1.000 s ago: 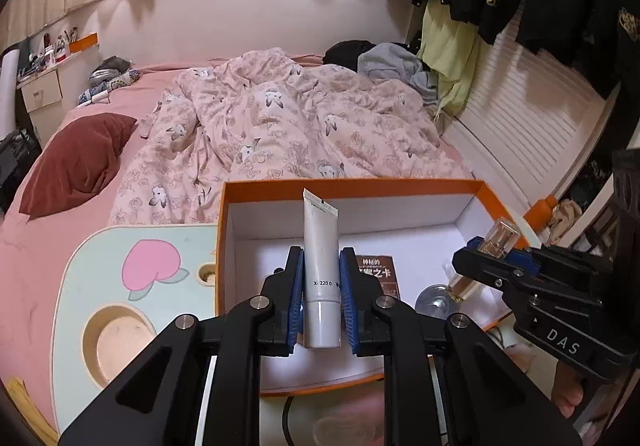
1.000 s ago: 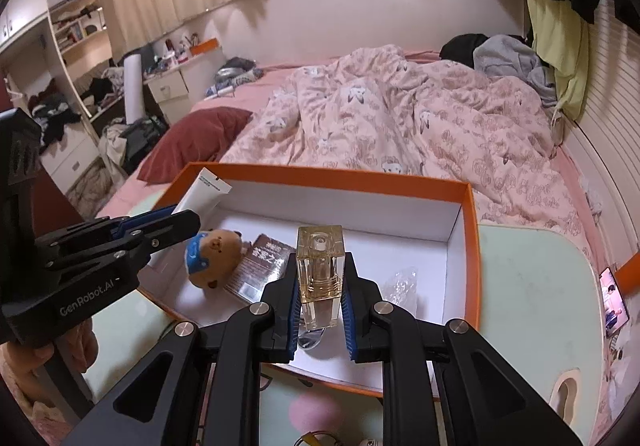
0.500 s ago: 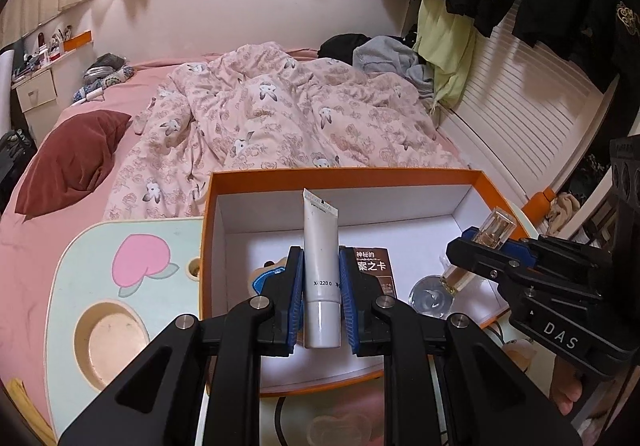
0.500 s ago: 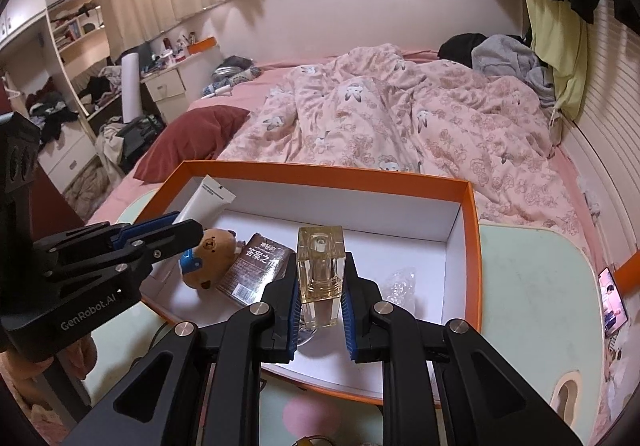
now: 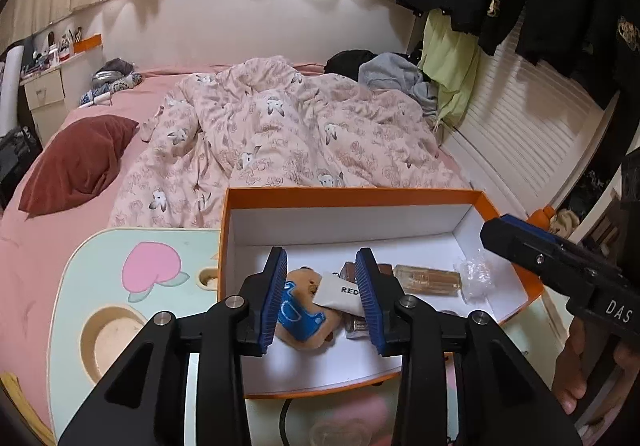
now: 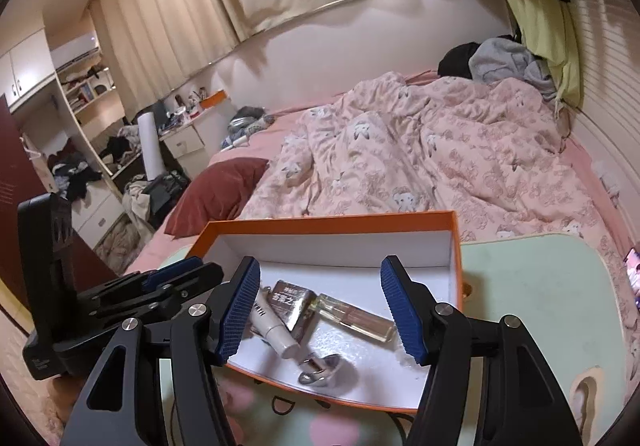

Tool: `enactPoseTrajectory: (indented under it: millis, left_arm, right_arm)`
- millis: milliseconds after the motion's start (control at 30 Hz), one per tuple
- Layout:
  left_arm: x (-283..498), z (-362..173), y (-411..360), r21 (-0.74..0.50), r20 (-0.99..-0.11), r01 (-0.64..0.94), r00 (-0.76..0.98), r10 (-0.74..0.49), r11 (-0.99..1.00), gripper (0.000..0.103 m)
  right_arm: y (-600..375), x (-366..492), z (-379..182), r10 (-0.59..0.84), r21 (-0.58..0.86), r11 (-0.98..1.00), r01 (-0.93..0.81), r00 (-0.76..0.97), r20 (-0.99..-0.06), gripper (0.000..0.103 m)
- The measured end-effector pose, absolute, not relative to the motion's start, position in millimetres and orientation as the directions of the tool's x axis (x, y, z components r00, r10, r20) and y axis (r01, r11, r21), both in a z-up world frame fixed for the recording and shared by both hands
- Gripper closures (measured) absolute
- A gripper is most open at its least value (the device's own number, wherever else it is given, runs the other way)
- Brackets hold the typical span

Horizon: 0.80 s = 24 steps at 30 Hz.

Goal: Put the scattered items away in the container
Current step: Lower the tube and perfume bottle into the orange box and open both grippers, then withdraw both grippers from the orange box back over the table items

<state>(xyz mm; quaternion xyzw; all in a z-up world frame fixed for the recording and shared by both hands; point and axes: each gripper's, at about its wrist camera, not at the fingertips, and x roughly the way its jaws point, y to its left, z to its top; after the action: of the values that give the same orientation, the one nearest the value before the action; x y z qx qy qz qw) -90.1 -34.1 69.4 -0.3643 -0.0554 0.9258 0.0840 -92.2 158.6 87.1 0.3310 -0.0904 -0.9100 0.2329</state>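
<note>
Beside a rumpled pink bed, an orange box (image 5: 344,193) on a pastel table holds a white tube (image 6: 273,330) and perfume bottle (image 6: 354,317), both grippers (image 5: 321,296) (image 6: 320,306) opening empty above; a careless withdrawal could clip the rim.

White tube (image 5: 340,296), perfume bottle (image 5: 426,279) lying flat in orange box (image 5: 348,193).

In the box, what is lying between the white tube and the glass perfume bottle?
The right wrist view shows a small brown booklet between the white tube and the glass perfume bottle.
</note>
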Motion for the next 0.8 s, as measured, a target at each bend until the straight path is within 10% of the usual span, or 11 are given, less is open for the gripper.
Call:
enactPoseTrajectory:
  millis: [333, 500, 800]
  left_arm:
    - [-42.5, 90.5, -19.6, -0.153, -0.667, -0.16, -0.711, 0.221, -0.975, 0.034]
    - [-4.3, 85.2, -21.7, -0.134, -0.682, -0.16, -0.701, 0.208, -0.978, 0.034]
    - [53.6, 57.6, -30.9, -0.198, -0.735, -0.115, -0.639, 0.225, -0.973, 0.034]
  right_arm:
    - [149.2, -45.5, 98.7, -0.401, 0.157, -0.913, 0.376, -0.76, -0.511, 0.036]
    - [171.1, -2.8, 107.6, -0.326, 0.146, -0.945, 0.292, -0.862, -0.389, 0.009]
    - [178.4, 48.5, 75.7, -0.3, 0.13, -0.95, 0.284, -0.718, -0.628, 0.01]
